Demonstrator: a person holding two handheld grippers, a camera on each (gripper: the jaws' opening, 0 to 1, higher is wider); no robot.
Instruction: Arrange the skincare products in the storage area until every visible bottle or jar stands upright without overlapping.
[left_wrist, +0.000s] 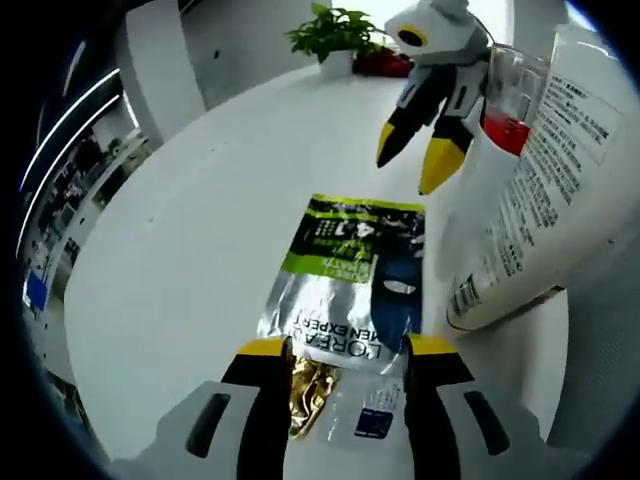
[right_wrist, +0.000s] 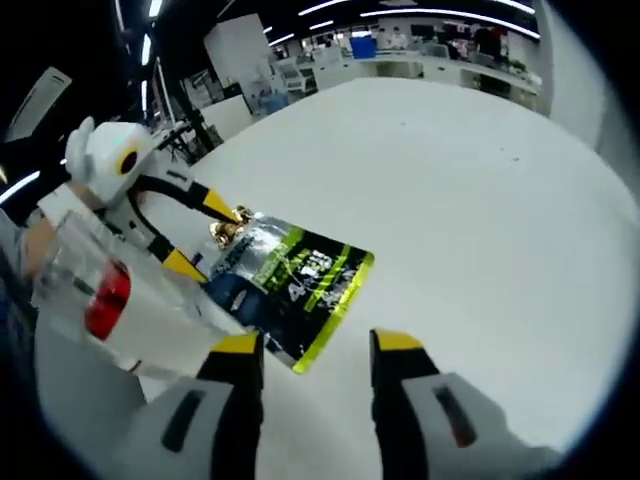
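Left gripper view. My left tongs (left_wrist: 345, 352): black arms with yellow tips rising from the bottom edge, clenched on the near end of a foil packet (left_wrist: 345, 290). The packet lies flat on the white table (left_wrist: 200, 220); its face is black, silver and green with printed lettering, and a gold crumpled patch shows between my tips. Just right of the packet: a large white tube (left_wrist: 530, 200), tilted, not upright, its back covered in small print, a clear cap with a red band at its far end. My right tongs (left_wrist: 415, 160) come in from the upper right, white body, black arms, yellow tips, spread apart and hanging over the table beyond the packet, beside the tube's cap. At the table's far edge: a green potted plant (left_wrist: 335, 35) with something red beside it. Shelves and lights of a room lie to the left.

Right gripper view. My right tongs (right_wrist: 310, 350): yellow tips parted, nothing between them, over bare table (right_wrist: 470, 180). The packet (right_wrist: 290, 280) lies just beyond my left-hand tip, green edge nearest. The white tube (right_wrist: 150, 310) lies tilted at the left, clear cap and red band toward the edge, overlapping the packet's side. My left tongs (right_wrist: 215, 235) reach in from the left, tips at the packet's far end, closed on it. Desks and ceiling lights show behind.
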